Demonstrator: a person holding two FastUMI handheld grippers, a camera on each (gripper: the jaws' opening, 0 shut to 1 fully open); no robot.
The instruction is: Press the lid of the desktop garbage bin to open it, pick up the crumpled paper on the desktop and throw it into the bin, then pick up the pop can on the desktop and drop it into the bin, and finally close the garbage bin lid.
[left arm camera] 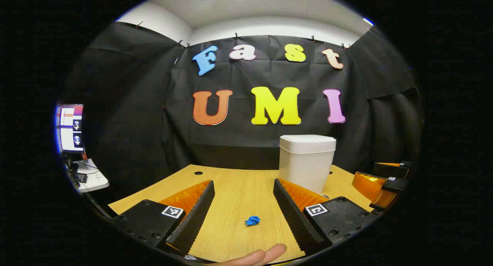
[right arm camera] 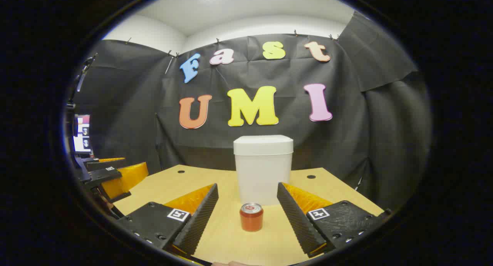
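Left gripper view: wooden desktop [left arm camera: 235, 189], black-draped booth.

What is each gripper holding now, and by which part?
Nothing is held. The left gripper is open above the crumpled paper; the right gripper is open, with the pop can standing untouched between its fingers.

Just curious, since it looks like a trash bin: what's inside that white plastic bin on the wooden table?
That cannot be seen: the white plastic bin has its white lid closed, hiding the inside. The blue crumpled paper and red pop can sit outside on the wooden table.
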